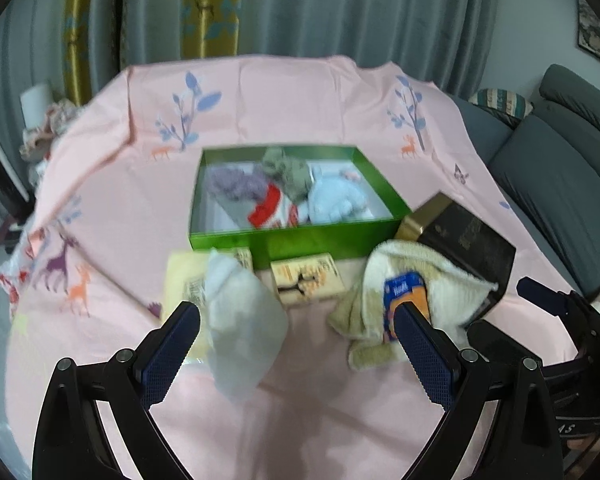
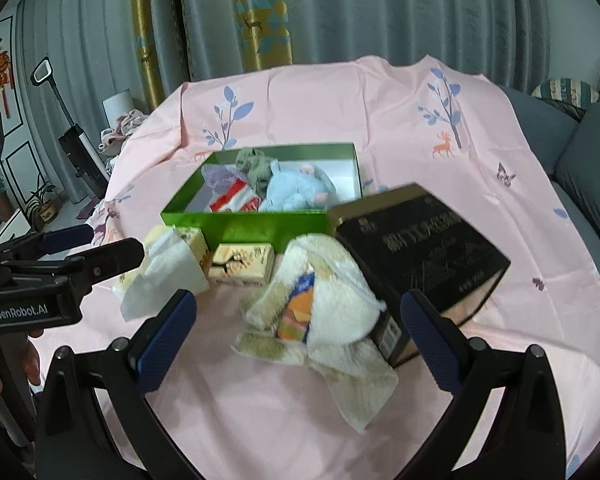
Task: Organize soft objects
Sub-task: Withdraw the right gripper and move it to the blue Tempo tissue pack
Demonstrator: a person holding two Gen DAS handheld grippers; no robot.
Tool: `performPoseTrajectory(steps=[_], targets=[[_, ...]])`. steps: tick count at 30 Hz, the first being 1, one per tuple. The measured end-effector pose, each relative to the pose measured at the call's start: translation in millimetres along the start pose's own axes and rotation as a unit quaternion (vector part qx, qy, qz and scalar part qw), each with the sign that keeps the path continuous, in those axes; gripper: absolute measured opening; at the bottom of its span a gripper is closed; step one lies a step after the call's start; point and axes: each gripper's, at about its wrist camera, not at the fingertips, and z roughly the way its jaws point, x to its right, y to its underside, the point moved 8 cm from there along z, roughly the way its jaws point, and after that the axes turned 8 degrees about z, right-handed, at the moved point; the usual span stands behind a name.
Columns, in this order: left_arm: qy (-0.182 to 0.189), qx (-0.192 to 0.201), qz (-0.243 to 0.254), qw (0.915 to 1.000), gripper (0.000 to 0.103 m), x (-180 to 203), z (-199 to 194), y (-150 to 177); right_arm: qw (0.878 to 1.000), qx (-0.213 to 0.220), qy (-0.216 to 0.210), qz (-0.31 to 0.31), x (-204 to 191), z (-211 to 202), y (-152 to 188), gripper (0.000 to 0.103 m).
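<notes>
Blur smears the white cloth (image 1: 244, 320) between my left gripper's (image 1: 300, 352) wide fingers, while my right gripper (image 2: 300, 344) gapes before the towel (image 2: 320, 308).

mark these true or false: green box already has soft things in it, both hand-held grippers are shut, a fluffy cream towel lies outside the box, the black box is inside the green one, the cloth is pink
1. The green box already holds soft items: true; a pale blue plush lies inside.
2. Both grippers are shut: false. The left hand-held gripper and right hand-held gripper are open, holding nothing.
3. A cream towel lies outside the box: true.
4. The black box is inside the green one: false; it sits beside it on the cloth.
5. The cloth is pink: true.
</notes>
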Motion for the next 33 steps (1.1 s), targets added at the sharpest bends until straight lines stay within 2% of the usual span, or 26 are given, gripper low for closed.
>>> performPoseTrajectory(steps=[3,10,15,18,20,25,29,33], targets=[[0.017,-0.02,-0.005,0.9996,0.098,2,9,12,1.0,-0.017,0.001,0.002,8,4,12,0.102],[0.087,-0.049,-0.013,0.9949,0.098,19,22,41,0.999,-0.034,-0.022,-0.001,17,5,40,0.102],[0.175,-0.059,-0.017,0.9826,0.097,44,26,53,0.997,-0.033,-0.07,-0.011,8,3,58,0.1],[0.215,-0.054,-0.028,0.9746,0.097,53,27,52,0.994,-0.032,-0.103,-0.015,-2,6,65,0.088],[0.237,-0.048,-0.031,0.9698,0.097,57,26,50,0.992,-0.035,-0.118,-0.016,-8,10,68,0.072],[0.244,-0.042,-0.028,0.9685,0.097,57,29,47,0.988,-0.048,-0.145,-0.004,-17,30,72,0.052],[0.236,-0.043,-0.037,0.97,0.097,47,35,46,0.987,-0.047,-0.153,0.004,-24,48,68,0.048],[0.233,-0.048,-0.046,0.9703,0.097,38,41,46,0.99,-0.074,-0.111,0.037,-11,71,66,0.044]])
